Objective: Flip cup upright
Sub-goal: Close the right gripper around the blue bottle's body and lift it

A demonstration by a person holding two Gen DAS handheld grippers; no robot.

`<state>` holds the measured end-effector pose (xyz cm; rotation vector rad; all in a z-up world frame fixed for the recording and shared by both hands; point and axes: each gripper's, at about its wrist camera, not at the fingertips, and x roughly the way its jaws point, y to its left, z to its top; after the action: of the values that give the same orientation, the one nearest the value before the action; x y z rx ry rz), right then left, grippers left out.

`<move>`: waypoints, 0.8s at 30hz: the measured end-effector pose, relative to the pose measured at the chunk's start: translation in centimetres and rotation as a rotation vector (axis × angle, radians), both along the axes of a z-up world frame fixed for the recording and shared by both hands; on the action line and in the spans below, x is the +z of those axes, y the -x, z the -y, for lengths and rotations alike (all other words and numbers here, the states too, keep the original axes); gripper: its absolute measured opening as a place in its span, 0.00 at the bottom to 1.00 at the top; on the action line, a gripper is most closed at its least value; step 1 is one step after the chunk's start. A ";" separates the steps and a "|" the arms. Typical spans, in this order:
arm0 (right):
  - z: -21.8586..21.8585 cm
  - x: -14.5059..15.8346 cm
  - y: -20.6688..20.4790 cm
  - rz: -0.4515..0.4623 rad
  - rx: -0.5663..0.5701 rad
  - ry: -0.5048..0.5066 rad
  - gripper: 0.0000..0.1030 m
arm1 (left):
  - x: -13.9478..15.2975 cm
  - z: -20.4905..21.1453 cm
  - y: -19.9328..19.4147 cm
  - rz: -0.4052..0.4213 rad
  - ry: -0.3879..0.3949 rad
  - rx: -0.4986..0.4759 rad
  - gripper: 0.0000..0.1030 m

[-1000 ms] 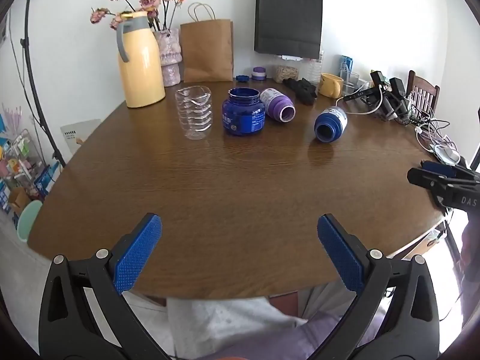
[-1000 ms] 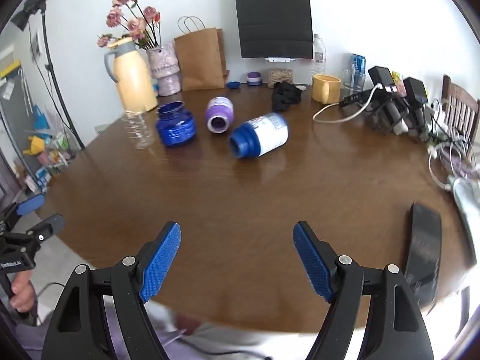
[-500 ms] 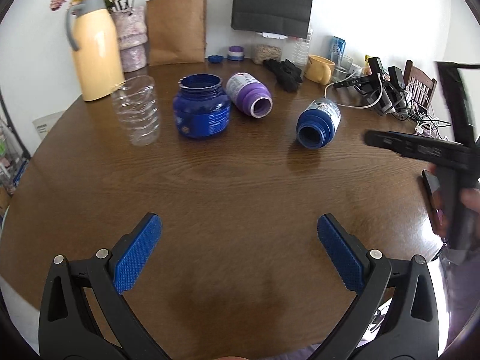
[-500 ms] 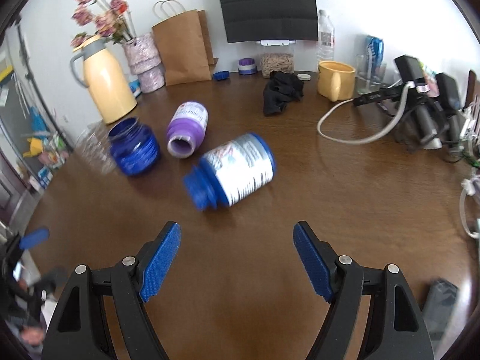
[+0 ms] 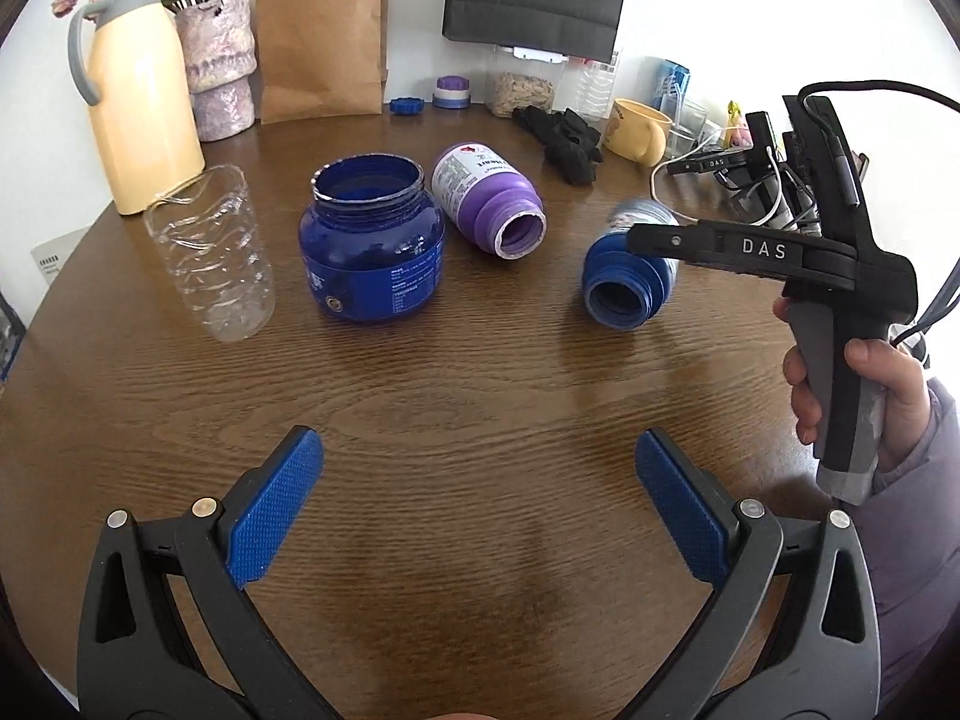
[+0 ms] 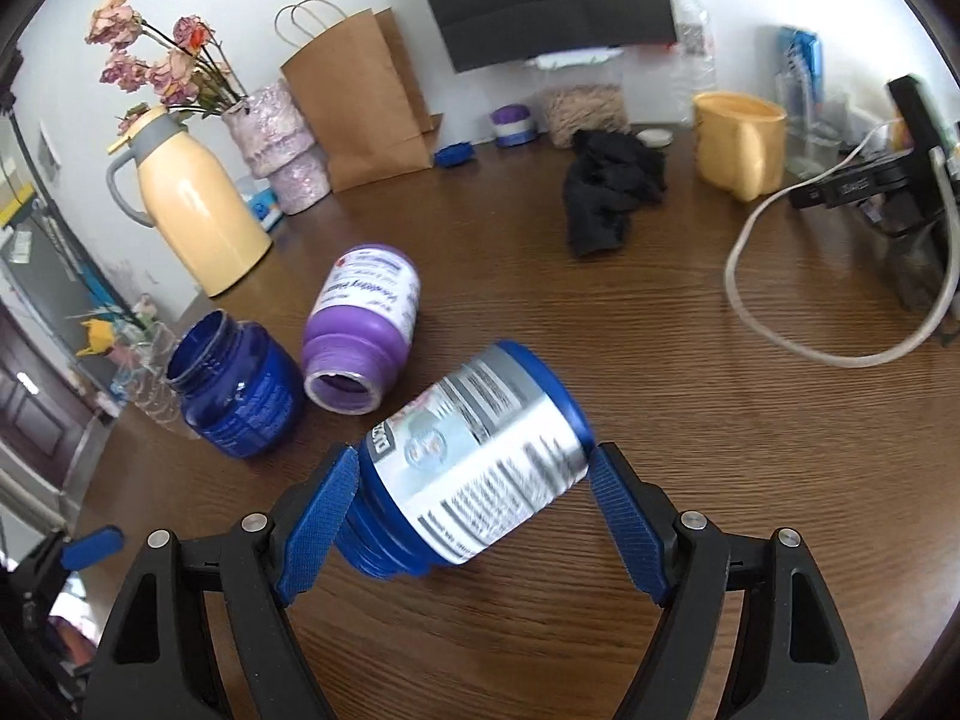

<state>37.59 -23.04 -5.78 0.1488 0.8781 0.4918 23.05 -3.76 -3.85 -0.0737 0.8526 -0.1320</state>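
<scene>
A blue jar with a white label lies on its side on the brown table, mouth toward the near left. My right gripper is open, its blue pads flanking this jar at neck and base. In the left wrist view the same blue jar lies under the right gripper, which a hand holds. My left gripper is open over bare table, holding nothing. A purple jar also lies on its side. A dark blue jar stands upright, mouth up.
A clear plastic cup stands left of the dark blue jar. Behind are a yellow thermos, a vase, a paper bag, a black cloth, a yellow mug and cables with black devices at the right.
Both grippers moved forward over the table. The right gripper closed in on the labelled blue jar, which now sits between its pads. Both stayed open.
</scene>
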 end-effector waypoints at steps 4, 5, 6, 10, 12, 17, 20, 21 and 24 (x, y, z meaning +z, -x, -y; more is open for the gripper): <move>-0.2 -0.3 -1.0 -0.013 0.013 -0.034 0.80 | -0.4 0.0 -0.6 -0.013 0.007 -0.012 1.00; -0.3 -0.3 -1.4 -0.014 0.009 -0.031 0.80 | -0.4 -0.1 -0.6 -0.015 0.009 -0.013 1.00; -0.4 -0.3 -1.7 -0.012 0.006 -0.028 0.80 | -0.5 -0.1 -0.6 -0.016 0.011 -0.016 1.00; -1.2 -0.7 -2.9 -0.029 0.021 -0.043 0.80 | -0.6 -0.3 -0.6 -0.021 0.019 -0.020 1.00; -1.4 -1.2 -3.2 -0.068 0.021 -0.081 0.80 | -0.6 -0.4 -0.6 -0.023 0.020 -0.019 1.00; -1.3 -2.1 -3.7 -0.148 -0.038 -0.147 0.80 | -0.8 -0.9 -0.7 -0.031 0.031 -0.010 1.00; -1.6 -2.0 -3.7 -0.159 -0.043 -0.165 0.69 | -0.7 -1.0 -0.5 -0.029 0.032 -0.010 1.00; -1.6 -1.8 -3.5 -0.148 -0.043 -0.152 0.69 | -0.7 -1.1 -0.4 -0.025 0.031 -0.007 1.00; -1.9 -1.5 -2.6 -0.116 -0.050 -0.093 0.69 | -0.7 -1.3 -0.3 -0.025 0.032 -0.001 1.00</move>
<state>40.23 -21.19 -7.25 0.2857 0.9626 0.4814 23.32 -2.47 -4.59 -0.1054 0.8756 -0.1458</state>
